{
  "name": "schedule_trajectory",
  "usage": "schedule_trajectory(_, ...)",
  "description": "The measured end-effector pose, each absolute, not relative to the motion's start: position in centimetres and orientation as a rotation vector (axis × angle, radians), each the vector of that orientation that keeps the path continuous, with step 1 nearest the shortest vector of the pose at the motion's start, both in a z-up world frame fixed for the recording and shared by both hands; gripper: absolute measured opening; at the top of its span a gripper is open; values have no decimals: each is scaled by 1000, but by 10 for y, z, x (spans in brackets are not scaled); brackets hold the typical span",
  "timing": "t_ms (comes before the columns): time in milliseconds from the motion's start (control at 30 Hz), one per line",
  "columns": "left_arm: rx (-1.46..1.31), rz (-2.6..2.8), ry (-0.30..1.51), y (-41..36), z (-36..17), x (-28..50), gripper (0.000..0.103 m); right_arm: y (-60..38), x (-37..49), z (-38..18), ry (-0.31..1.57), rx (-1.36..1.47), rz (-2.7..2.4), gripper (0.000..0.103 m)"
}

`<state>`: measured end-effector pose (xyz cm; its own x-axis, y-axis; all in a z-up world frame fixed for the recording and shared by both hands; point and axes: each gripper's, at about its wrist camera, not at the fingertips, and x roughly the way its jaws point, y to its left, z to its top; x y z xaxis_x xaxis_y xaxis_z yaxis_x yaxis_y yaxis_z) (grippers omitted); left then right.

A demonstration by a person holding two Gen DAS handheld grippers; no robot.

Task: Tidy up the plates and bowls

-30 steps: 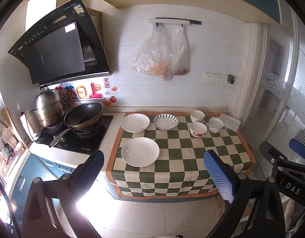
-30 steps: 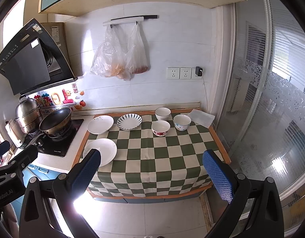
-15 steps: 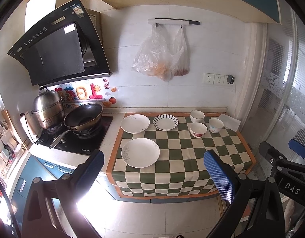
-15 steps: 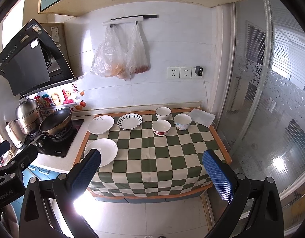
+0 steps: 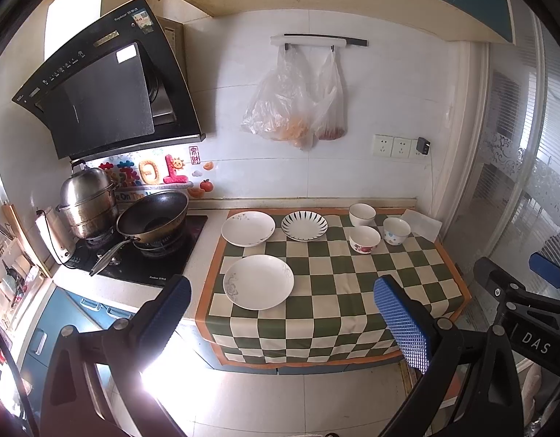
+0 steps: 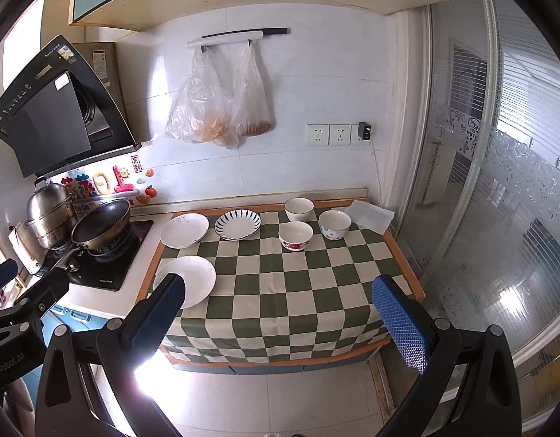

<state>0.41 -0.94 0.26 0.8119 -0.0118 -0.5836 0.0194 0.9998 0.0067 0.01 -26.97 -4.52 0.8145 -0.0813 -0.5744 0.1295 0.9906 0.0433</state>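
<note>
On the green checked cloth (image 5: 316,291) lie a large white plate (image 5: 258,281) at the front left, a second white plate (image 5: 248,228) and a striped plate (image 5: 304,225) behind it. Three bowls stand at the back right: a white one (image 5: 362,214), a red-flowered one (image 5: 364,239) and a dotted one (image 5: 396,231). The same plates (image 6: 192,279) and bowls (image 6: 295,235) show in the right wrist view. My left gripper (image 5: 280,313) and right gripper (image 6: 280,313) are both open and empty, held well back from the counter above the floor.
A stove (image 5: 141,255) with a dark wok (image 5: 152,218) and a steel pot (image 5: 86,200) stands left of the cloth. A range hood (image 5: 105,98) hangs above it. Plastic bags (image 5: 298,109) hang on the wall. A glass door (image 6: 498,218) is at the right.
Both views have drifted very slightly; the counter sits a touch lower and nearer in frame. Nothing on the cloth has moved, and both grippers stay open.
</note>
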Motion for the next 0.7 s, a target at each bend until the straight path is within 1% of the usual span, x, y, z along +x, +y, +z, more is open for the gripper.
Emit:
schedule_trajectory(400, 20, -19, 619, -6, -1, 10, 103, -263, 9, -48, 615, 92, -122, 103)
schedule_trajectory(567, 53, 43, 600, 13, -14, 38, 103, -261, 24, -58, 617, 139, -130, 103)
schedule_trajectory(700, 103, 152, 598, 40, -40, 79, 103, -253, 63, -80, 659, 192, -79, 103)
